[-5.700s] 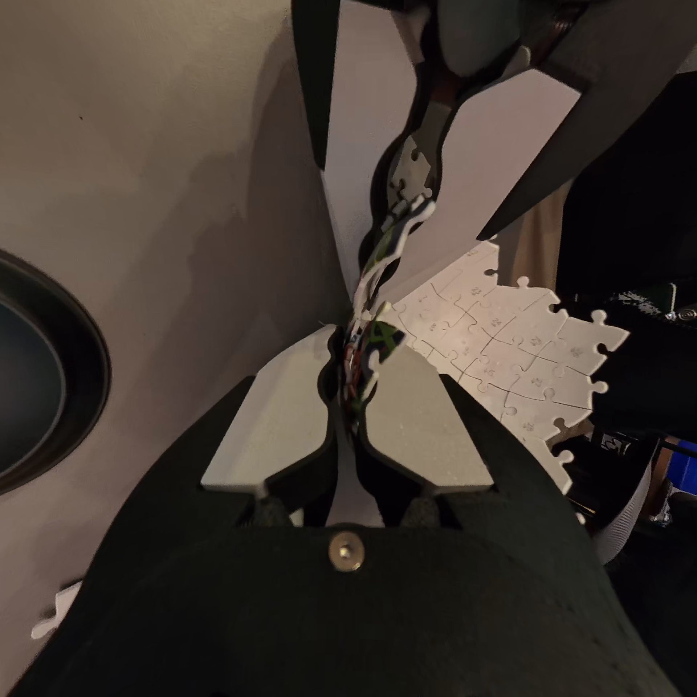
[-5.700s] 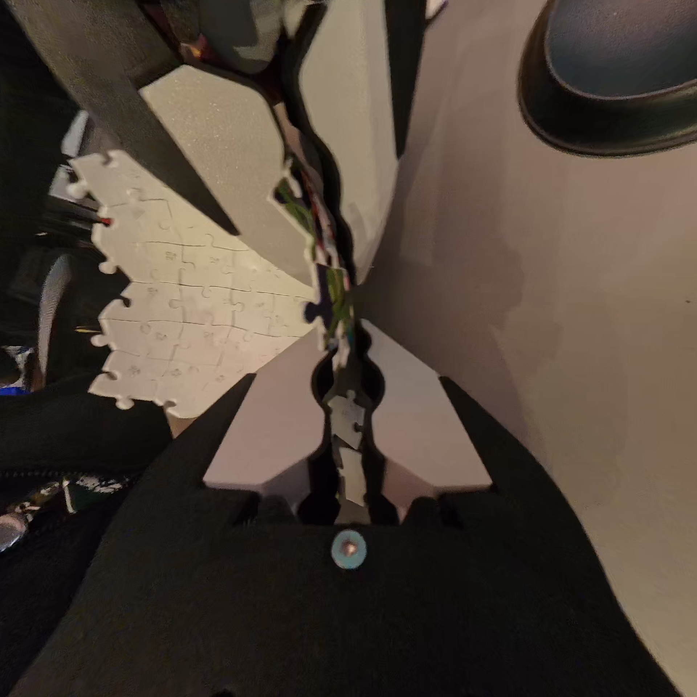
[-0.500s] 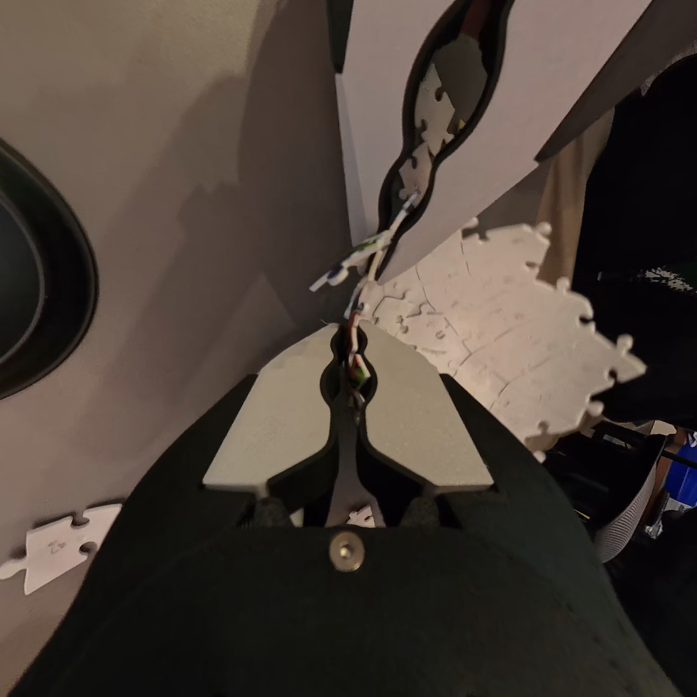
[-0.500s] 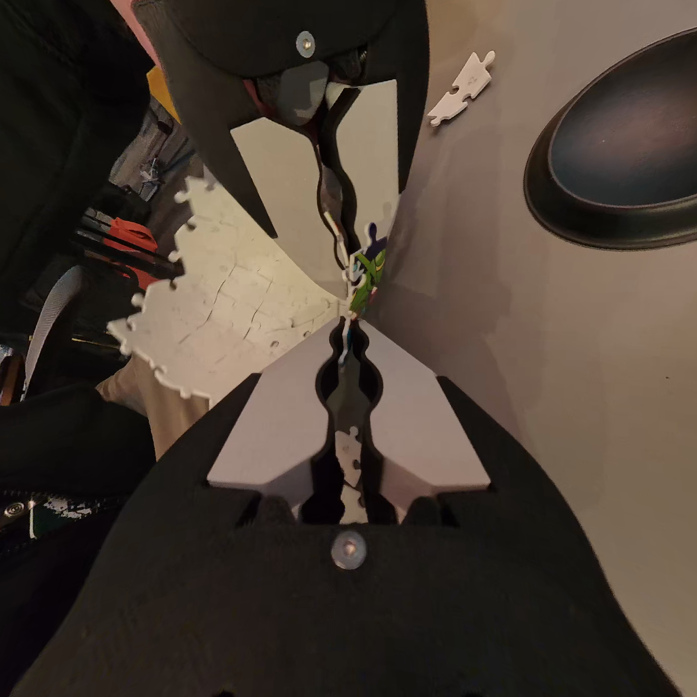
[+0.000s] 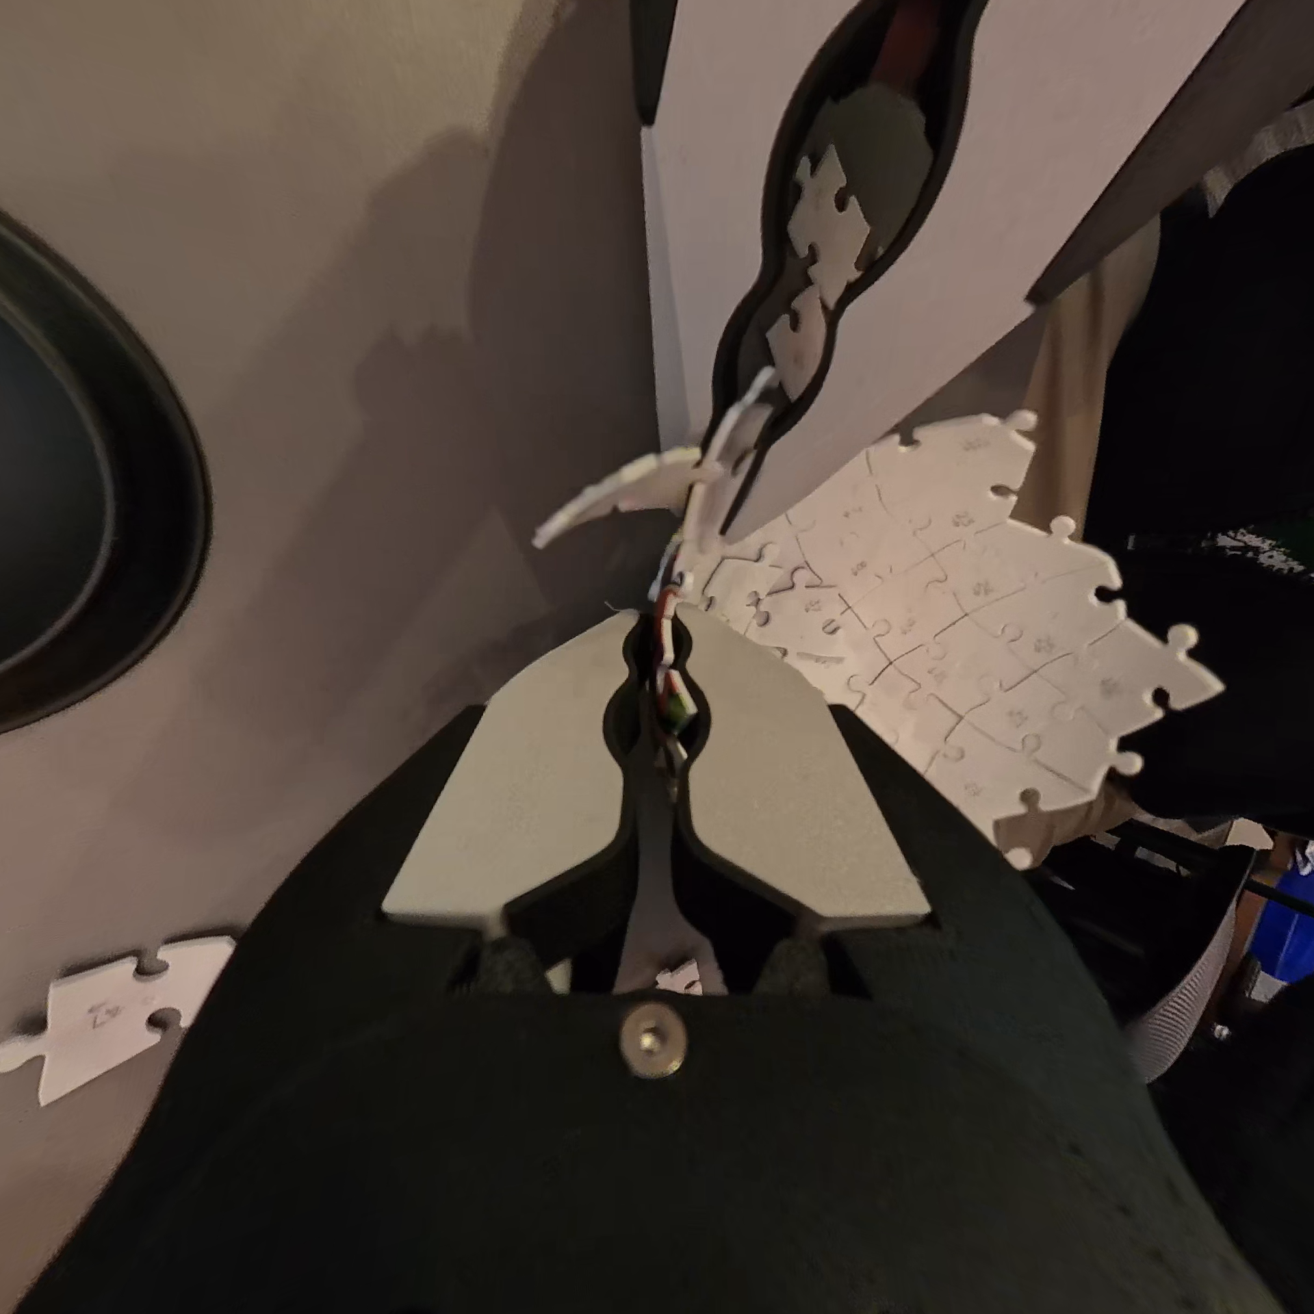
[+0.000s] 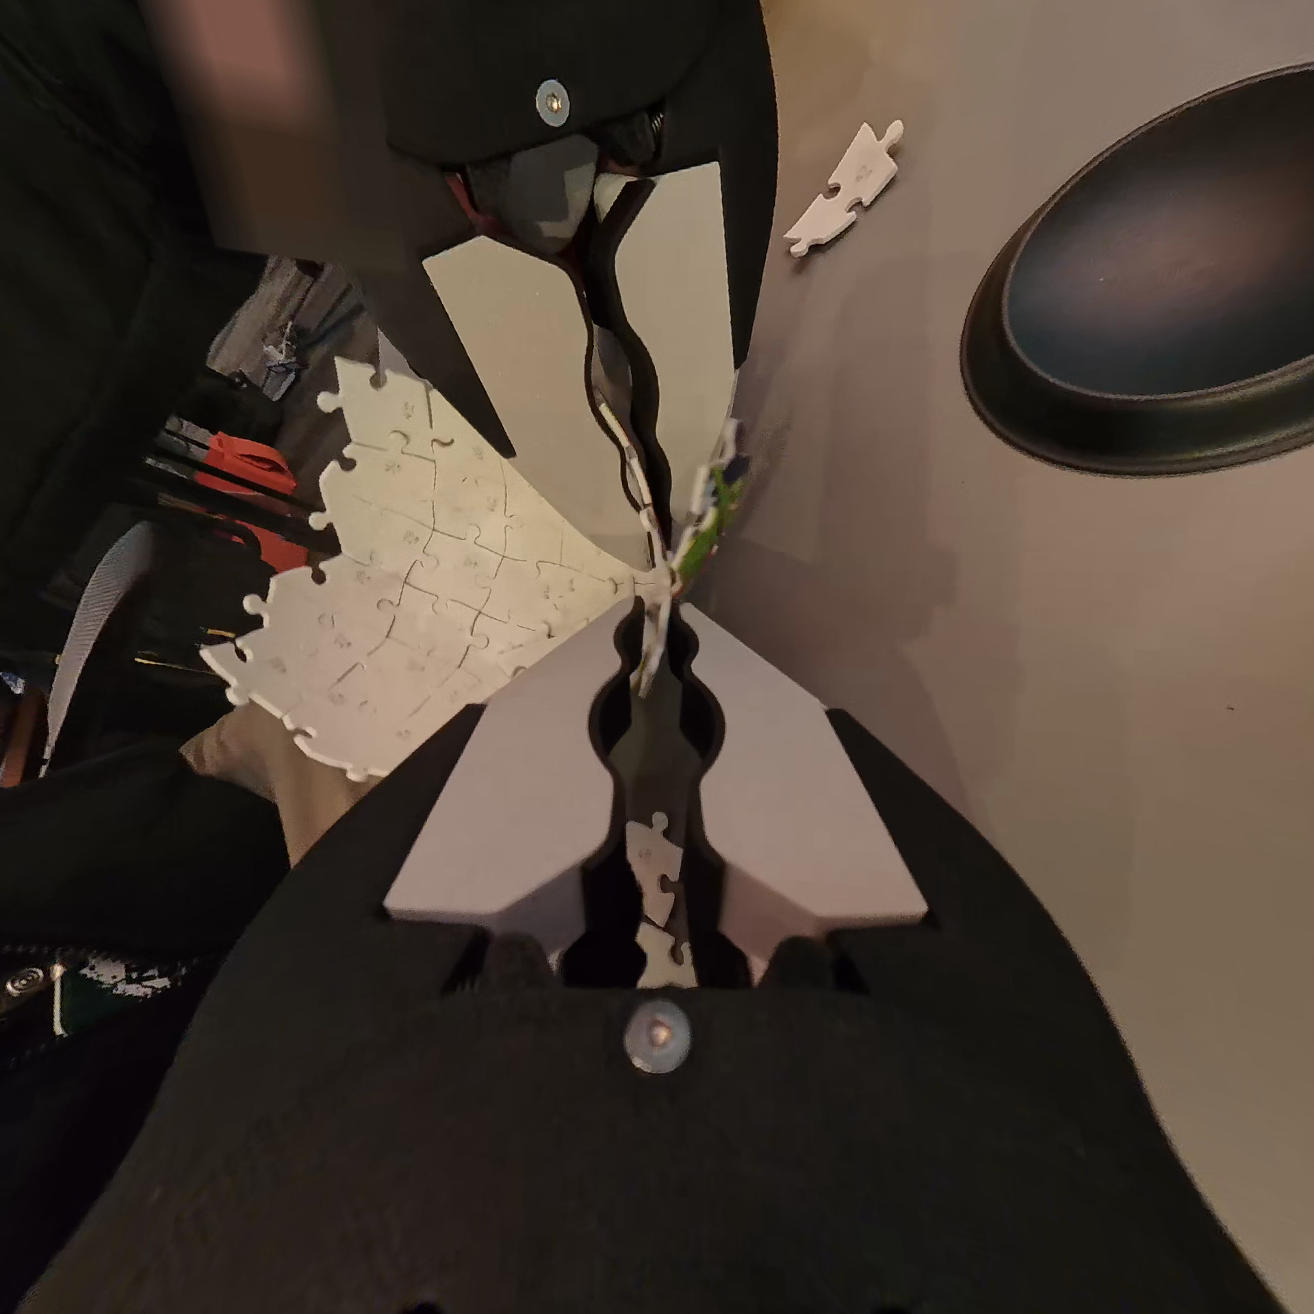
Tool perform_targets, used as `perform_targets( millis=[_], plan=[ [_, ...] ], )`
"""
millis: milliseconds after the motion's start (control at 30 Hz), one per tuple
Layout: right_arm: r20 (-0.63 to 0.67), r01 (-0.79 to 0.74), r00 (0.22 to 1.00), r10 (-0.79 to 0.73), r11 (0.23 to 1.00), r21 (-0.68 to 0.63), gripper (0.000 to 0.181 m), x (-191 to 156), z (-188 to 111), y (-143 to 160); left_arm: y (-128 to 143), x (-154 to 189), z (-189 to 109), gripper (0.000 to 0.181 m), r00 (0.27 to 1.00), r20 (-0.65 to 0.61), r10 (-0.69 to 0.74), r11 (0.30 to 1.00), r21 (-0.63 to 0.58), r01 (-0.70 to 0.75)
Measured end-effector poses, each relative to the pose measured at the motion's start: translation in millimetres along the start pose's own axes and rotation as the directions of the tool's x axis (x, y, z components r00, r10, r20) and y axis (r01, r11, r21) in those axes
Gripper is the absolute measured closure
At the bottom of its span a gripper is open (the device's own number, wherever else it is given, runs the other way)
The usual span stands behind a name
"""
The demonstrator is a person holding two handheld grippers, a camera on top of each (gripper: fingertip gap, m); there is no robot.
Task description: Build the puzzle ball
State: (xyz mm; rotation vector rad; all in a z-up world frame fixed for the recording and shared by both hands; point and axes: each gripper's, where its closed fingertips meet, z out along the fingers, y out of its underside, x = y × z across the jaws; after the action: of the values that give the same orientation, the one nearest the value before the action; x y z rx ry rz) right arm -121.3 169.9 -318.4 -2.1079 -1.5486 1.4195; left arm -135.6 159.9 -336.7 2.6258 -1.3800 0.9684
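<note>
Jaws of left gripper point(image 5: 661, 626) and right gripper point(image 6: 658, 626) clamped on puzzle sheet point(image 5: 995, 640); gripped edges hidden.

A black oval dish point(image 6: 1166, 284) sat at the upper right of the right wrist view, on a grey table point(image 6: 1066, 711). Red and black clutter point(image 6: 242, 462) showed at left.

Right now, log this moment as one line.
left claw: shut on puzzle sheet | right claw: shut on puzzle sheet | loose piece on table | ball unfinished
</note>
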Motion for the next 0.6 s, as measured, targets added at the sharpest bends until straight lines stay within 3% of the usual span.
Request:
perform_targets(
  millis=[600],
  plan=[
    [-0.043,0.022,0.999,-0.024,0.999,-0.037,0.181,0,-24,1,-5,2,1,0.178,1.0,0.005,-0.017,1.0,0.0,0.017]
  ],
)
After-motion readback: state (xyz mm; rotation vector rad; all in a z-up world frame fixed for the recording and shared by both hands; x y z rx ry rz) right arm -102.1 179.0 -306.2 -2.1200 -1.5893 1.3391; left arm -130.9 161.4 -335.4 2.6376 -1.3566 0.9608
